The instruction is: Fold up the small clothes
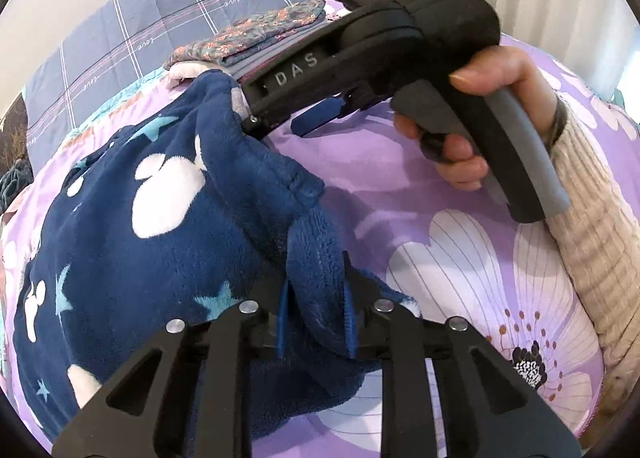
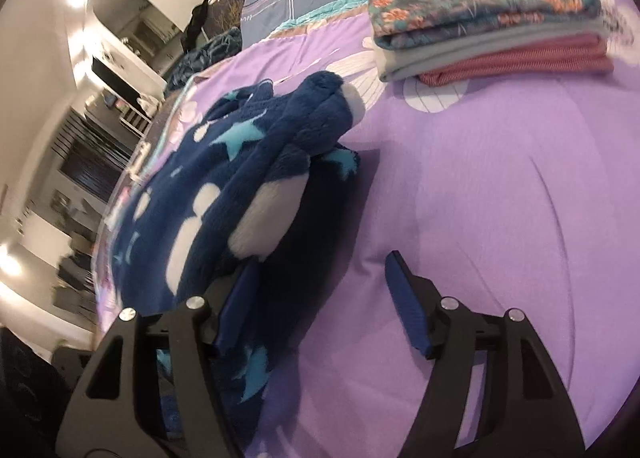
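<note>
1. A navy fleece garment [image 1: 132, 217] with white mouse-head shapes and pale blue stars lies on a purple flowered bedspread [image 1: 460, 258], filling the left half of the left wrist view.
2. The left gripper [image 1: 316, 322] is clamped on a bunched fold of the fleece at its near right edge; the cloth fills the gap between the blue pads [image 1: 283, 322].
3. The right gripper [image 1: 280, 115], held in a hand [image 1: 476, 125] with a cream ribbed sleeve, reaches in from the right to the far edge of the fleece. One blue pad [image 1: 316, 117] stands clear of the cloth above the bedspread.
4. In the right wrist view the right gripper [image 2: 324, 310] is spread wide. Its left pad [image 2: 240, 306] touches the near edge of the fleece [image 2: 224, 185]; its right pad [image 2: 408, 306] sits apart over the bare bedspread [image 2: 500, 177]. Nothing is pinched between them.
5. From this side the fleece is heaped, with a rolled ridge running to the far end.
6. A stack of folded clothes [image 2: 492, 17] sits far right, well apart from the fleece: a floral piece on top, grey below it, red stripes at the bottom.
7. A blue-grey plaid quilt [image 1: 160, 29] lies beyond the bedspread.
</note>
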`<state>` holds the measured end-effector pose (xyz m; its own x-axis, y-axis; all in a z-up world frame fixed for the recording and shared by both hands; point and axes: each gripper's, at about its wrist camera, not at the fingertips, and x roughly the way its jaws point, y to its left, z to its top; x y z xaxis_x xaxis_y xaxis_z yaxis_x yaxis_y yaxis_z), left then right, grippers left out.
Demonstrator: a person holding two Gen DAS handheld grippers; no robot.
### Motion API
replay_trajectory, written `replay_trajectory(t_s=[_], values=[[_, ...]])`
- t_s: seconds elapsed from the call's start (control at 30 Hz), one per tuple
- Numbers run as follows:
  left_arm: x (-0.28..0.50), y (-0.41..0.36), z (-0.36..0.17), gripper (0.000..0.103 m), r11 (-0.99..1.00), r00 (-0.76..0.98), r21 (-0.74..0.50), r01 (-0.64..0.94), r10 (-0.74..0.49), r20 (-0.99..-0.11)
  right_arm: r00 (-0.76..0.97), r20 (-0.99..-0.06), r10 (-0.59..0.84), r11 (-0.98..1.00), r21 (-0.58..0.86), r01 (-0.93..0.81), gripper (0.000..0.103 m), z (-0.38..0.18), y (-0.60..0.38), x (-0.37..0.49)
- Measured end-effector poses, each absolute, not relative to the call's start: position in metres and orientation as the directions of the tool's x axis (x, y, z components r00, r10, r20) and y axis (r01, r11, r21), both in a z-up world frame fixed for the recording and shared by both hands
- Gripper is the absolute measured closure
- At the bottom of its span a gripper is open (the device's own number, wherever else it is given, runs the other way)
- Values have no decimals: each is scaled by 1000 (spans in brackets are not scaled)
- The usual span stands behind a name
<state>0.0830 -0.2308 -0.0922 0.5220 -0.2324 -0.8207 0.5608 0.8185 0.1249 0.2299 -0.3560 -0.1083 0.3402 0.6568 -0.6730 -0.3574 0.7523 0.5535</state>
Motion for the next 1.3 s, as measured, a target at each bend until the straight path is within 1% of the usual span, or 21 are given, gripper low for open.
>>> replay_trajectory(t_s=[0.13, 0.2, 0.27, 0.33, 0.4, 0.5, 0.57, 0.6, 0.63, 0.67, 0.7, 0.73, 0.8, 0.83, 0.87, 0.97, 1.0, 1.07, 1.13, 1.27, 1.3], values=[[77, -234, -92, 80, 826, 520, 110, 552, -238, -820, 371, -643, 670, 742, 574, -346, 25, -112, -350, 233], [76, -233, -90, 80, 830, 515, 92, 550, -250, -820, 385, -628, 677, 736, 578, -352, 25, -109, -352, 231], [79, -228, -88, 80, 835, 505, 69, 547, -263, -822, 391, -620, 680, 733, 576, -361, 30, -107, -353, 228], [77, -227, -85, 80, 834, 506, 71, 547, -262, -822, 368, -619, 694, 720, 583, -378, 53, -102, -351, 227], [77, -227, -83, 81, 830, 514, 87, 552, -256, -819, 342, -635, 693, 721, 587, -369, 59, -101, -351, 226], [73, -230, -84, 82, 819, 526, 117, 561, -244, -815, 313, -691, 652, 756, 560, -338, 58, -111, -349, 231], [75, -232, -90, 82, 817, 517, 114, 565, -243, -821, 298, -675, 675, 736, 588, -335, 52, -118, -346, 234], [76, -233, -91, 82, 816, 514, 112, 567, -244, -823, 302, -657, 691, 722, 604, -338, 44, -119, -345, 235], [77, -234, -94, 82, 813, 513, 114, 571, -245, -823, 311, -642, 701, 712, 614, -340, 41, -119, -343, 236], [77, -235, -95, 82, 810, 514, 116, 574, -246, -822, 336, -632, 698, 716, 612, -336, 42, -118, -341, 238], [76, -236, -96, 82, 807, 514, 117, 578, -250, -820, 356, -633, 687, 726, 609, -319, 70, -118, -341, 238], [76, -237, -96, 83, 802, 507, 108, 588, -262, -821, 368, -624, 689, 723, 625, -294, 93, -117, -343, 240], [74, -237, -94, 84, 789, 511, 113, 603, -274, -815, 413, -547, 728, 675, 679, -289, 94, -105, -355, 234], [73, -237, -93, 84, 782, 511, 115, 612, -280, -813, 431, -532, 729, 673, 670, -312, 94, -96, -357, 231], [72, -238, -94, 84, 776, 511, 120, 619, -282, -812, 441, -537, 719, 686, 649, -328, 94, -93, -356, 231], [76, -244, -103, 83, 768, 516, 148, 623, -260, -816, 447, -663, 601, 798, 528, -290, 93, -124, -342, 245], [79, -245, -107, 83, 771, 514, 148, 619, -255, -819, 440, -665, 604, 795, 538, -280, 93, -131, -343, 248], [80, -247, -111, 82, 781, 514, 142, 608, -251, -820, 416, -626, 660, 746, 613, -260, 91, -129, -356, 250], [75, -248, -110, 82, 776, 524, 158, 610, -246, -815, 448, -593, 669, 725, 652, -222, 80, -125, -374, 247], [70, -248, -111, 82, 771, 533, 169, 614, -247, -809, 496, -509, 703, 655, 736, -173, 70, -116, -407, 236], [70, -247, -111, 82, 773, 531, 163, 613, -250, -810, 499, -478, 722, 628, 756, -184, 64, -111, -410, 237]])
